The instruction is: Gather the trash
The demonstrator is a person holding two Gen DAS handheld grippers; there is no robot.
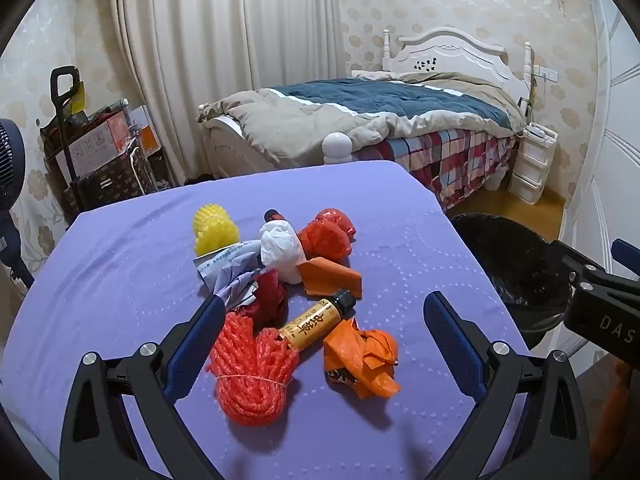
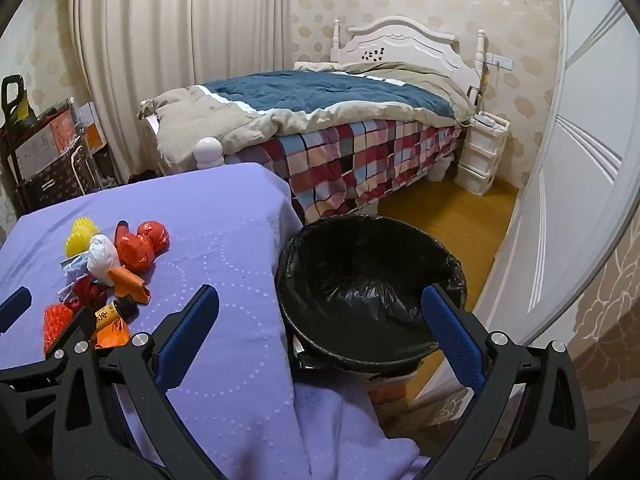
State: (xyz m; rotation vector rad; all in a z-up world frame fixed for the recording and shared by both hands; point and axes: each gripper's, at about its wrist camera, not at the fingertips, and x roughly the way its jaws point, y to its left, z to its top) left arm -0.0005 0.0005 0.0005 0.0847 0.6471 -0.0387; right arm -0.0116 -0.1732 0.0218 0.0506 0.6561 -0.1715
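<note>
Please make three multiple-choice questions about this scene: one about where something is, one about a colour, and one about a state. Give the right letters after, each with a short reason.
1. Where does the trash bin stand?
A. On the bed
B. On the floor beside the purple table
C. Under the curtain

2. What colour is the spiky ball at the far side of the pile?
A. Yellow
B. Green
C. Black

3. How is the left gripper right now?
A. Shut on the small bottle
B. Shut on the white bag
C. Open, holding nothing

Answers:
1. B: the right wrist view shows the bin, lined with a black bag, next to the table's edge.
2. A: it is bright yellow in both views.
3. C: its fingers stand wide apart, with the small bottle lying loose on the cloth between them.
</note>
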